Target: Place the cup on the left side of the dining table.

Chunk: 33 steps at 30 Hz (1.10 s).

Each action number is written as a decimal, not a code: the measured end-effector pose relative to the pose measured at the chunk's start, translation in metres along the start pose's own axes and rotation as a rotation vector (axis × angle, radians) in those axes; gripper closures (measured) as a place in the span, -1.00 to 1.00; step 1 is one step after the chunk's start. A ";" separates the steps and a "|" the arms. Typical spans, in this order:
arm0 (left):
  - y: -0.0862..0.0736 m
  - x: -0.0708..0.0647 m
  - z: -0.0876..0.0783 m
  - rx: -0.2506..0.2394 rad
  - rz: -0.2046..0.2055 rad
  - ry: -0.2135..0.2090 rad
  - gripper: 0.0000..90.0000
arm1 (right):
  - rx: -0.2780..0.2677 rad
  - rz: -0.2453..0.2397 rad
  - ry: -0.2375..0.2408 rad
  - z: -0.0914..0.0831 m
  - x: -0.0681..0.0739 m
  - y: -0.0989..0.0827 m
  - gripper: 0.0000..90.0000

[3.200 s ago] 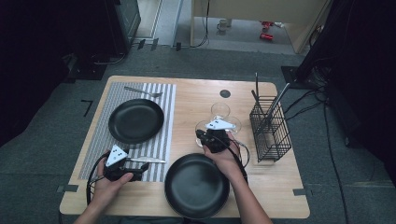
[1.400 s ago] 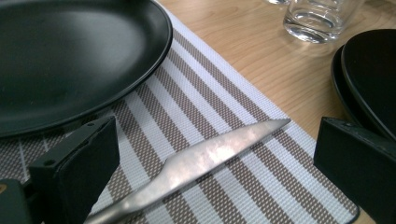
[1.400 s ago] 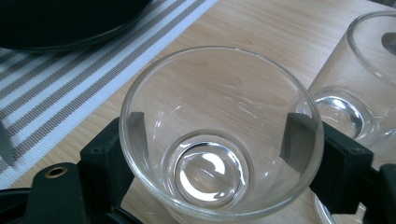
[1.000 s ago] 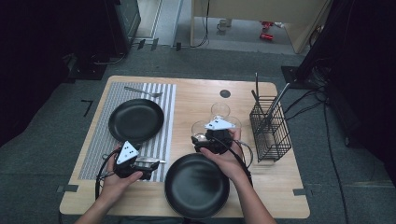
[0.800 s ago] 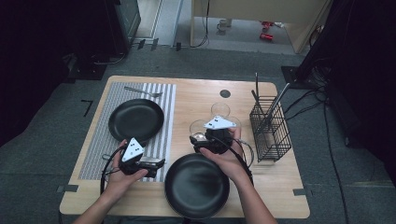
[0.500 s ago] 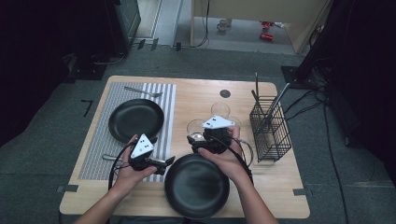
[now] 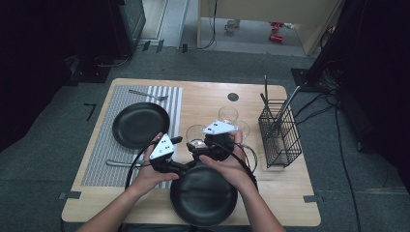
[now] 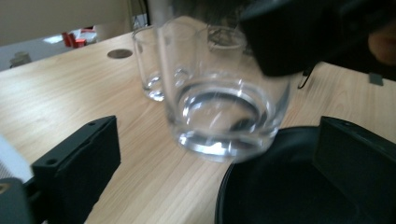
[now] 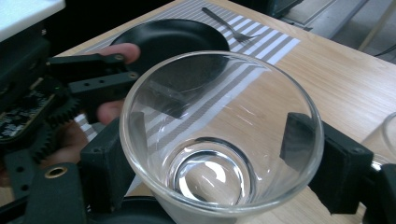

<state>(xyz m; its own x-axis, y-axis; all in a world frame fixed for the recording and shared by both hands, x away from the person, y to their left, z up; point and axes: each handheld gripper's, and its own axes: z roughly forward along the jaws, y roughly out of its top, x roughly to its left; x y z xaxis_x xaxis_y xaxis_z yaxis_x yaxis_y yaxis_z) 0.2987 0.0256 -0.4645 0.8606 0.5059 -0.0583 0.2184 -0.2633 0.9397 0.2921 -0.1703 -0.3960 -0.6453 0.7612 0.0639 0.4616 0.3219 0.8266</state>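
Note:
My right gripper point(image 7: 197, 142) is shut on a clear drinking glass point(image 7: 196, 131), one jaw on each side of its wall. In the right gripper view the empty glass point(image 9: 219, 135) sits upright between the jaws of that gripper point(image 9: 212, 163). It appears to hang just above the wood at the far rim of the near black plate point(image 7: 203, 195). My left gripper point(image 7: 183, 166) is open, close on the left of the glass. In the left gripper view the glass point(image 8: 224, 112) stands in front of the open left gripper point(image 8: 219, 137), apart from both jaws.
A second black plate point(image 7: 140, 124) lies on the striped mat point(image 7: 101, 159), with a fork point(image 7: 147, 94) beyond it and a utensil point(image 7: 121, 164) near the mat's front. Two more glasses point(image 7: 228, 113) point(image 7: 241, 128) stand behind my right hand. A wire basket point(image 7: 279, 133) holding utensils is at the right.
My left gripper has moved right, off the mat, up to the glass and the near plate. My right gripper has carried the glass slightly left and up.

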 end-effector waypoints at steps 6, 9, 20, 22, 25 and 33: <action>0.007 0.001 0.004 -0.049 -0.002 -0.032 -0.68 | 0.007 -0.007 0.032 0.002 0.007 0.001 -0.56; 0.008 0.002 0.004 -0.073 0.005 -0.039 -0.60 | 0.011 -0.004 0.056 0.003 0.011 0.001 -0.56; 0.006 0.003 0.003 -0.100 0.029 -0.074 -0.51 | 0.010 -0.004 0.090 0.003 0.010 0.000 -0.57; 0.005 0.002 0.001 -0.104 0.028 -0.070 -0.51 | -0.003 0.009 0.115 0.002 0.010 -0.001 -0.58; 0.003 0.003 -0.001 -0.093 0.011 -0.050 -0.51 | -0.026 0.009 0.147 -0.003 0.010 -0.003 -0.68; -0.004 0.012 -0.012 -0.094 -0.031 -0.001 -0.51 | -0.099 0.040 0.150 -0.029 0.003 -0.010 -0.71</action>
<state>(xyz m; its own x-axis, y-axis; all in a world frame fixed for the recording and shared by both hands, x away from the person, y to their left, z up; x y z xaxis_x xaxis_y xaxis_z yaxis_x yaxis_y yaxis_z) 0.3028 0.0425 -0.4649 0.8545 0.5120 -0.0882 0.2010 -0.1692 0.9649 0.2686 -0.1876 -0.3879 -0.7145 0.6774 0.1749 0.4317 0.2301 0.8722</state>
